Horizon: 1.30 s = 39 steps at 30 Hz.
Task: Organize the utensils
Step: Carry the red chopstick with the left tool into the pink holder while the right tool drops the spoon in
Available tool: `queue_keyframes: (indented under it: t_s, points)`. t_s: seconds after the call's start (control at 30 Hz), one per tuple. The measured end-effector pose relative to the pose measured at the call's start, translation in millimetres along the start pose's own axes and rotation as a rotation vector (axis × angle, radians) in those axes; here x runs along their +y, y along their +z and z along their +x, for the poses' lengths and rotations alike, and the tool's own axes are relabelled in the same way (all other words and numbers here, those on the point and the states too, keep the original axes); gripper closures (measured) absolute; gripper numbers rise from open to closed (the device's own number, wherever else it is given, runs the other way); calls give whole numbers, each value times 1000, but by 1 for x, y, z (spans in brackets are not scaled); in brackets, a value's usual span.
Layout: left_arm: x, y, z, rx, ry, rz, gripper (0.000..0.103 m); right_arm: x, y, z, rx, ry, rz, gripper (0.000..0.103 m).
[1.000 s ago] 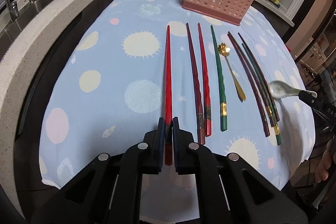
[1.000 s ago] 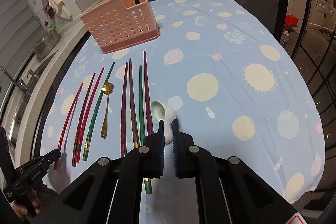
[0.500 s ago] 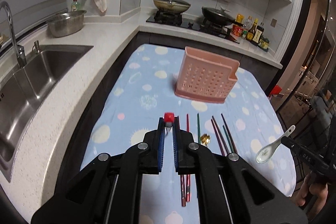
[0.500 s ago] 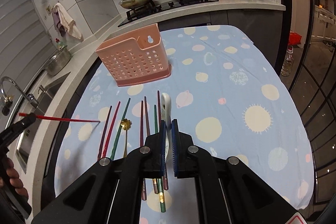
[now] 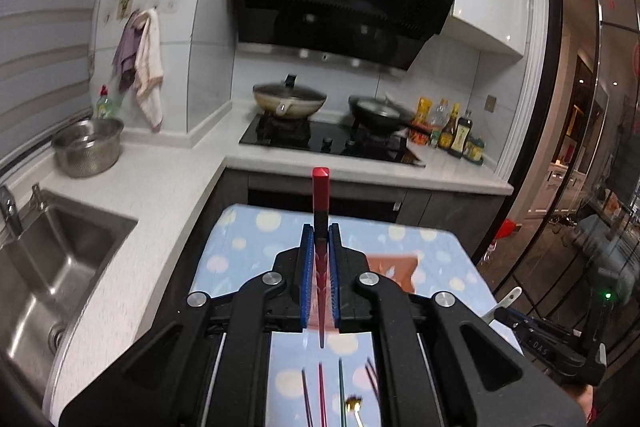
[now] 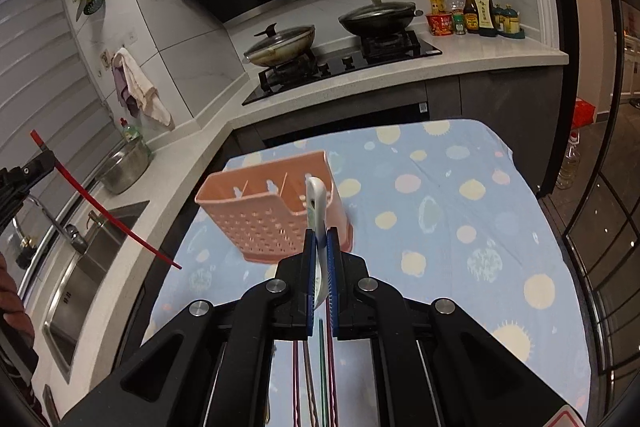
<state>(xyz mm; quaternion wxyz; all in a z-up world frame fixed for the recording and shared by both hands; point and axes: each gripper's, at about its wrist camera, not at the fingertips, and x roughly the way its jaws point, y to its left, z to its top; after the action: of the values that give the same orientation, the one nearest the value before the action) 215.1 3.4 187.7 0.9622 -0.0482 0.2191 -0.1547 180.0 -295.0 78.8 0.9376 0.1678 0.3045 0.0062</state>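
My left gripper is shut on a red chopstick, which stands up between the pads with its square end on top. In the right wrist view the same red chopstick slants down from the left gripper at the far left. My right gripper is shut on a white ceramic spoon, handle end raised. Just beyond the spoon stands the pink perforated utensil holder on the table. Several chopsticks and a gold spoon lie on the cloth below both grippers.
A blue spotted cloth covers the table. A white counter with a steel sink and a metal bowl runs along the left. Behind are a hob with two pans and sauce bottles. A glass door is at the right.
Both grippers have risen well above the table with their utensils. The left view tipped up from the cloth to the kitchen wall, and the red chopstick now hangs in the air.
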Motion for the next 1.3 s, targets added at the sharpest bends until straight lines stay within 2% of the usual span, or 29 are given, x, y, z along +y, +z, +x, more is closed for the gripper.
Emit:
queue_keyframes:
  t_s: [0.2, 0.33, 0.67, 0.83, 0.93, 0.97, 1.1, 1.3]
  points:
    - [-10, 41, 37, -62, -27, -4, 96, 5, 48, 42, -30, 22, 25, 97]
    - [-14, 50, 67, -59, -21, 5, 96, 9, 61, 72, -16, 11, 25, 97]
    - [3, 2, 140, 103, 11, -27, 96, 12, 44, 141, 103, -24, 11, 97]
    - [11, -16, 154, 146, 23, -46, 96, 11, 34, 154, 130, -41, -5, 95]
    - [14, -23, 155, 158, 21, -59, 95, 14, 32, 151, 113, -54, -15, 93]
    - [14, -24, 154, 157, 21, -58, 93, 15, 31, 149, 108, -59, -22, 91]
    - [13, -28, 144, 147, 43, -51, 69, 16, 30, 136, 97, -58, -24, 82]
    - [11, -43, 117, 146, 48, -38, 63, 16, 10, 102, 94, -69, -25, 73]
